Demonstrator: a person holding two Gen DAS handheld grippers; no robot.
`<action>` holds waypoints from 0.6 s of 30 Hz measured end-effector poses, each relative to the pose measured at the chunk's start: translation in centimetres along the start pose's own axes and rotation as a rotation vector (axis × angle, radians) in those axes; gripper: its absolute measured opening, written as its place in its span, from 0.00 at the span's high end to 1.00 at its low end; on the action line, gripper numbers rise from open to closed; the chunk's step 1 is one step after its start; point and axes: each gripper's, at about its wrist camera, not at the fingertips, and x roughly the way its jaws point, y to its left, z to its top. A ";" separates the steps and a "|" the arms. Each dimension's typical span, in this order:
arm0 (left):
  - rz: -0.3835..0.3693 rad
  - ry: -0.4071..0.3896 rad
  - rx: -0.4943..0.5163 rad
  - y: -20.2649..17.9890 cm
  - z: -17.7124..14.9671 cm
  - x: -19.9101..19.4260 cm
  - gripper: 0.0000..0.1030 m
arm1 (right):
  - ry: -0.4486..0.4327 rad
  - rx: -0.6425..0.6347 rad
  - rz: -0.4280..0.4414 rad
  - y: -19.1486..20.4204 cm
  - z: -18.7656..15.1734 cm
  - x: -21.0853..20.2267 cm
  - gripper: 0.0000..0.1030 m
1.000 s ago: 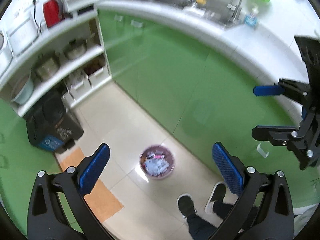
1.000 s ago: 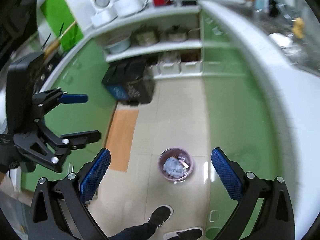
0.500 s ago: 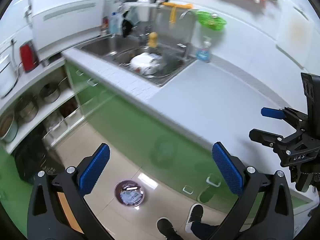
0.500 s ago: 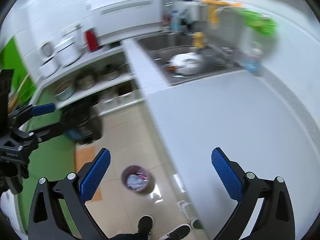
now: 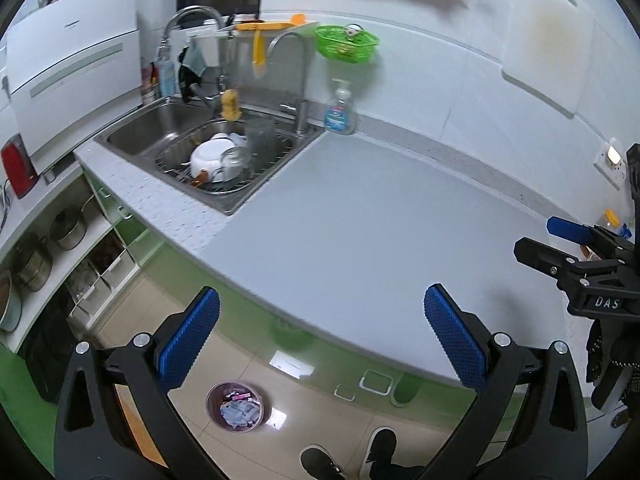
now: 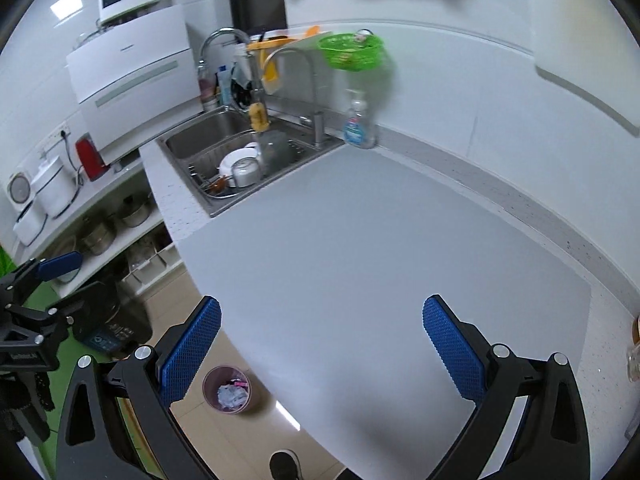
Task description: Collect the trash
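Both the left gripper [image 5: 320, 336] and right gripper [image 6: 320, 340] hover empty, jaws wide, above the countertop's [image 5: 360, 216] front edge, the trash bin [image 5: 235, 406] on the floor below.

Both wrist views have swung upward from the floor to the worktop. A second ago the pink waste bin [image 5: 235, 405] sat mid-frame in each view, ringed by floor tiles and green cabinet fronts; now it lies small at the lower left. The grey countertop [image 5: 360, 232] fills the centre. The sink [image 5: 208, 160], once a sliver at the top edge, stands in the upper left. The person's shoes [image 5: 320, 462] have slid to the bottom edge.
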 end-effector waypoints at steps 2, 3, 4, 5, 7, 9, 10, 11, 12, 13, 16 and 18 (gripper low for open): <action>0.006 0.003 0.000 -1.1 0.4 0.6 0.03 | 0.000 0.003 -0.004 -1.0 -0.1 -0.1 0.06; 0.014 0.007 -0.007 -1.8 0.6 1.0 0.03 | 0.004 0.005 -0.007 -1.6 -0.1 -0.2 0.06; 0.018 0.007 -0.012 -2.2 0.7 1.1 0.03 | 0.009 0.008 -0.005 -2.3 -0.1 -0.1 0.06; 0.020 0.007 -0.015 -2.7 0.8 1.4 0.03 | 0.010 0.007 -0.007 -2.4 -0.1 0.1 0.06; 0.024 0.009 -0.021 -3.8 1.1 2.0 0.03 | 0.014 0.009 -0.006 -3.2 0.0 0.3 0.06; 0.028 0.008 -0.027 -4.3 1.3 2.5 0.03 | 0.011 0.009 -0.005 -4.0 0.1 0.4 0.06; 0.028 0.008 -0.031 -4.6 1.4 2.8 0.03 | 0.009 0.009 -0.008 -4.4 0.3 0.5 0.06; 0.031 0.008 -0.036 -5.0 1.5 3.1 0.03 | 0.010 0.009 -0.007 -4.6 0.4 0.6 0.06; 0.035 0.008 -0.037 -5.1 1.6 3.3 0.03 | 0.013 0.012 -0.006 -4.9 0.6 0.7 0.06; 0.041 0.009 -0.035 -5.3 1.7 3.6 0.03 | 0.013 0.013 -0.006 -5.0 0.8 0.8 0.06; 0.060 0.019 -0.029 -5.8 2.0 4.2 0.03 | 0.010 0.028 -0.015 -5.9 1.3 1.1 0.06; 0.068 0.019 -0.031 -5.8 2.4 4.7 0.03 | 0.016 0.036 -0.017 -6.3 1.5 1.4 0.06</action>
